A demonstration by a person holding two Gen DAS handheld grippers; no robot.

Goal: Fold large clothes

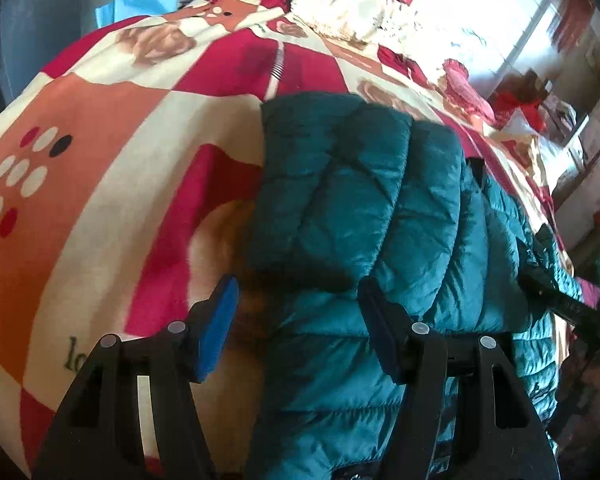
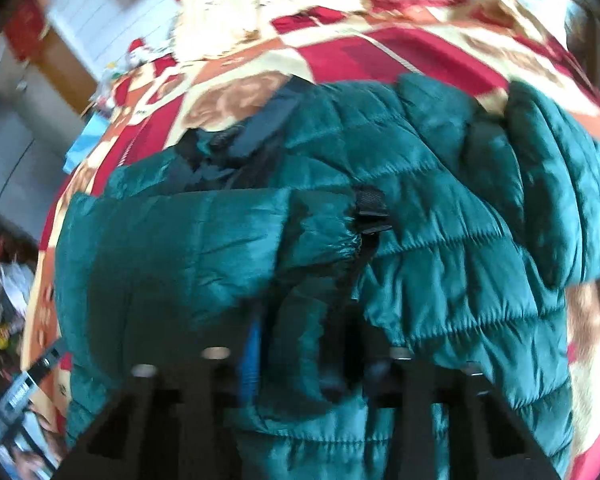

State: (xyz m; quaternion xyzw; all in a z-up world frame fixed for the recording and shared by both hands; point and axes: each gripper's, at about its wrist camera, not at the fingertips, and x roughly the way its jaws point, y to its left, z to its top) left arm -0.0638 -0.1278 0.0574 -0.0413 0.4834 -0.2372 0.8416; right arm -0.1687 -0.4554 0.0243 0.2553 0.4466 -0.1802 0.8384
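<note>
A dark teal quilted puffer jacket (image 1: 380, 216) lies on a bed with a red, orange and cream patterned blanket (image 1: 100, 140). In the left wrist view my left gripper (image 1: 296, 320) is open just above the jacket's left edge, its blue-padded fingers (image 1: 216, 328) apart and holding nothing. In the right wrist view the jacket (image 2: 440, 208) fills the frame, with one sleeve (image 2: 204, 240) folded across the body and a black strap (image 2: 370, 208) at its cuff. My right gripper (image 2: 296, 356) is closed on a fold of the teal jacket fabric between its fingers; the view is blurred.
A cream fringed pillow (image 1: 340, 4) and a pink cloth (image 1: 464, 84) lie at the head of the bed. A grey wardrobe (image 2: 16, 152) stands to the left in the right wrist view. Cluttered shelves (image 1: 560, 100) line the bed's right side.
</note>
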